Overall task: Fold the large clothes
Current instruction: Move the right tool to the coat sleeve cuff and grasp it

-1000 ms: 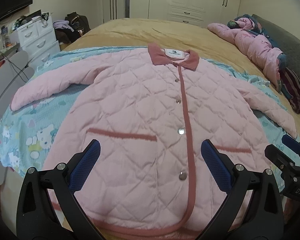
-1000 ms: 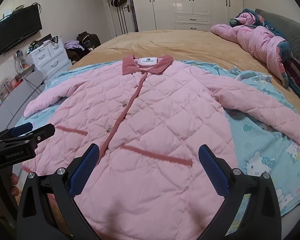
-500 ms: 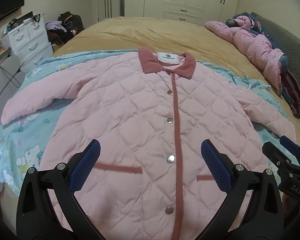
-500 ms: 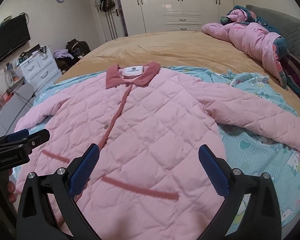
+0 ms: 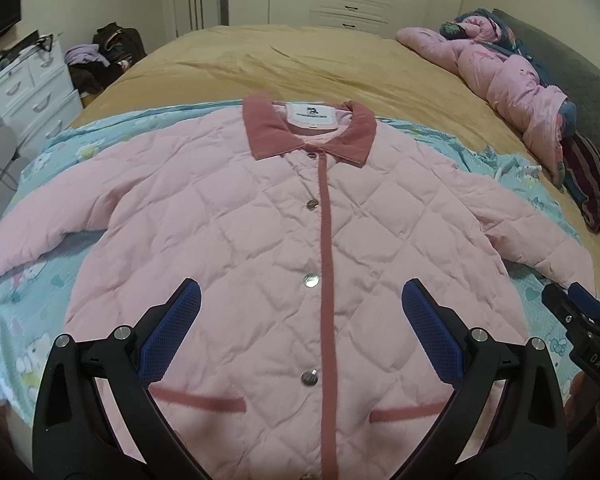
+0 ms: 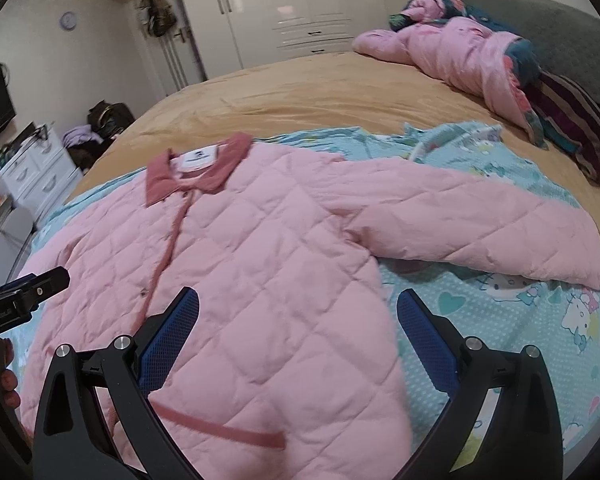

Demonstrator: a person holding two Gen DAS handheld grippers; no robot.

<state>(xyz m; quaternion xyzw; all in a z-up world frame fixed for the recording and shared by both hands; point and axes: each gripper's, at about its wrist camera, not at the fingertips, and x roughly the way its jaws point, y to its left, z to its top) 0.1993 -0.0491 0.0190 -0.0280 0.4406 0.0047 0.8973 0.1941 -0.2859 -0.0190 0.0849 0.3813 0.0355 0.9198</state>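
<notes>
A pink quilted jacket (image 5: 260, 240) with a dark pink collar lies flat, front up and buttoned, sleeves spread, on a blue cartoon-print sheet (image 5: 28, 320). It also shows in the right wrist view (image 6: 260, 280). My left gripper (image 5: 300, 332) is open and empty above the jacket's lower front. My right gripper (image 6: 298, 332) is open and empty above the jacket's right side, near the armpit below the right sleeve (image 6: 480, 232). The right gripper's tip shows at the left view's right edge (image 5: 580, 312).
The bed has a tan cover (image 5: 300, 60). A bundled pink coat (image 6: 460, 52) and a striped cushion (image 6: 572, 120) lie by the grey headboard. White drawers (image 5: 28, 88) and bags stand left of the bed, wardrobes (image 6: 292, 8) behind.
Both grippers have moved forward over the jacket toward the collar. The right gripper has also shifted right toward the right sleeve. Both stayed open.
</notes>
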